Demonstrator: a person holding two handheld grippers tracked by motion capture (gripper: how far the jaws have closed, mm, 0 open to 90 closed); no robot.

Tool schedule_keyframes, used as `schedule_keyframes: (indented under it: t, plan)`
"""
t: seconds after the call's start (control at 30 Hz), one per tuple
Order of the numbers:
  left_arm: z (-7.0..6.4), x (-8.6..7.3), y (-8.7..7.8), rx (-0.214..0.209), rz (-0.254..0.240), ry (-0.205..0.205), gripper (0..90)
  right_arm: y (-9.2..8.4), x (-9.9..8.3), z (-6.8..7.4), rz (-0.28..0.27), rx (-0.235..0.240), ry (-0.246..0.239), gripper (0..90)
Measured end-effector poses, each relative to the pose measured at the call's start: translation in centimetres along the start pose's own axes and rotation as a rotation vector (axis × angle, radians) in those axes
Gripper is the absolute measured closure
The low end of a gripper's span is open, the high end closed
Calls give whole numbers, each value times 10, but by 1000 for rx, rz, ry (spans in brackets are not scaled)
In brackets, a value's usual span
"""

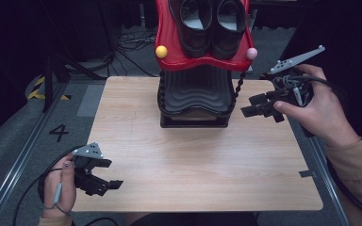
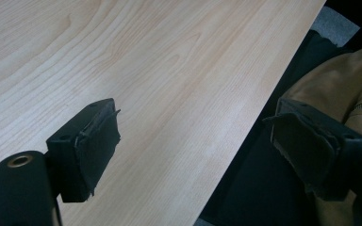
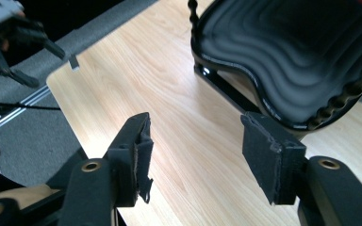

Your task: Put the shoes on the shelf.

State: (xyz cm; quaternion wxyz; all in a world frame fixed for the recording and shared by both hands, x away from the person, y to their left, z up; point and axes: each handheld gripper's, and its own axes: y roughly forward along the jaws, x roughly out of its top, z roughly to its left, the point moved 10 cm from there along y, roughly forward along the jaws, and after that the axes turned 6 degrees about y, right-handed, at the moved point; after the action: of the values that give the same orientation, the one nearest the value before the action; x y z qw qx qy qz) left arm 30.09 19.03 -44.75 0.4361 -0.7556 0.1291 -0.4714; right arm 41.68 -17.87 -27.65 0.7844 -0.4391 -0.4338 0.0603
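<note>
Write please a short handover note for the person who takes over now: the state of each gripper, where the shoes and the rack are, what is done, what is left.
Left gripper: open, holds nothing, over the table's near left corner.
Right gripper: open, holds nothing, beside the right side of the black lower shelf.
Pair of black shoes: side by side on the red top shelf of the rack at the table's far edge.
Done: nothing gripped yet.
Left: probably the right gripper goes to the rack or the shoes; which one is not clear.

shoes [image 1: 212, 21] on rack [image 1: 195, 94] | rack at table [image 1: 169, 169] rear centre
</note>
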Motion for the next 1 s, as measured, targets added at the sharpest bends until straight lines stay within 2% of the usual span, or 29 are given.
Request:
schedule_keyframes:
  t: [0.2,0.47,0.57,0.7,0.93,1.0]
  plan:
    - [0,-2,1,0,-12,-8,164,24,-24,-7,20,26,3,422]
    - [0,-4,4,4,-14,-7,164,59,-58,-15,50,28,-10,409]
    - [0,-3,5,3,-17,-4,164,75,-72,-19,54,51,-2,407]
    - [1,-2,8,-1,-14,-1,164,90,-87,-25,48,53,1,406]
    - [2,-2,13,-8,-8,0,164,109,-109,-26,46,57,4,405]
    - [2,-2,14,-8,-5,4,164,113,-113,-25,29,77,20,405]
